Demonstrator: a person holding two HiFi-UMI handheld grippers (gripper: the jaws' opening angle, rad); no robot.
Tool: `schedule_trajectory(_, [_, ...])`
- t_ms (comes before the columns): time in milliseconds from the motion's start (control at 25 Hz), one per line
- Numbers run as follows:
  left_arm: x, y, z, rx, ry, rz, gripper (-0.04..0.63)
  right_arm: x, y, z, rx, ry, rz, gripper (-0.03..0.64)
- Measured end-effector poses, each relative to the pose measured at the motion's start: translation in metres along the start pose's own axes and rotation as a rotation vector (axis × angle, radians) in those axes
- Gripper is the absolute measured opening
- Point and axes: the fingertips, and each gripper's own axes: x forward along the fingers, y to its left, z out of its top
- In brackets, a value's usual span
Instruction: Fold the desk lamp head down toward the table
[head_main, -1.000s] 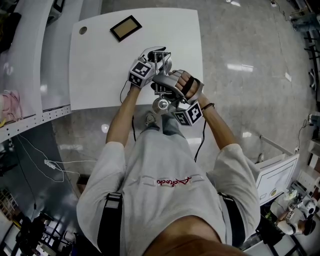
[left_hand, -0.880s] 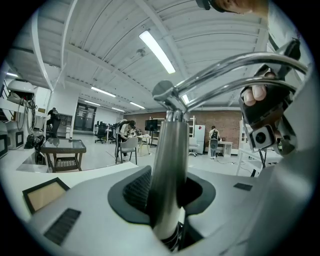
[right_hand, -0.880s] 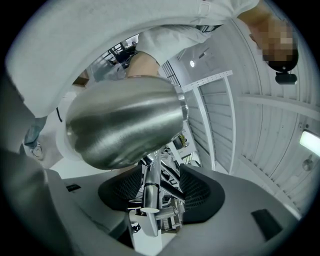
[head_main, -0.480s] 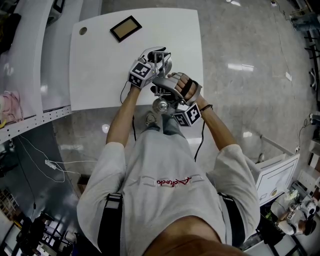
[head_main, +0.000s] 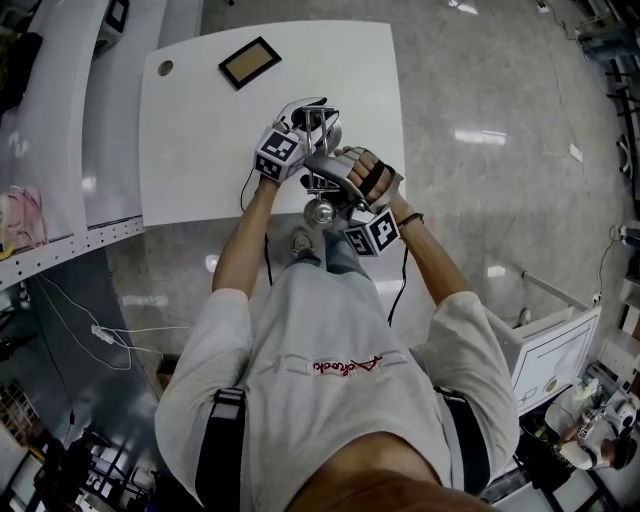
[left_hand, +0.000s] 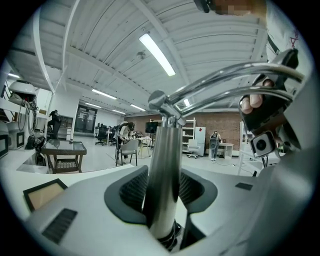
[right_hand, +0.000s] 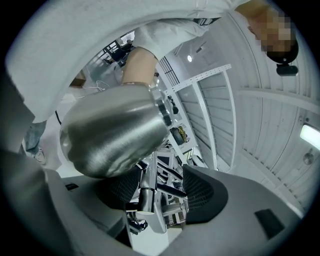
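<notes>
Right gripper (right_hand: 160, 192) has just been opening up. Its jaws are wide now, and the brushed-metal lamp head (right_hand: 112, 132) bulges over one pad without being pinched. Left gripper (left_hand: 163, 176) has just been opening a bit too, though its ribbed dark pads sit snug on both sides of the shiny lamp pole (left_hand: 167, 145). The lamp's at the near edge of a smooth white table (head_main: 200, 130) with rounded corners, and there's a small framed panel (head_main: 250, 60) on the far side. Glossy grey floor (head_main: 500, 110) beyond. In the head view the hands hide the lamp's base.
</notes>
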Motion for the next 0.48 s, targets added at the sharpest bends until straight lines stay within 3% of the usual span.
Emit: schedule_trajectory(480, [-0.019,0.001,-0.005,0.006,0.019,0.027,0.187,-0.014,-0.004,-0.009,0.058,0.05,-0.061,0.275])
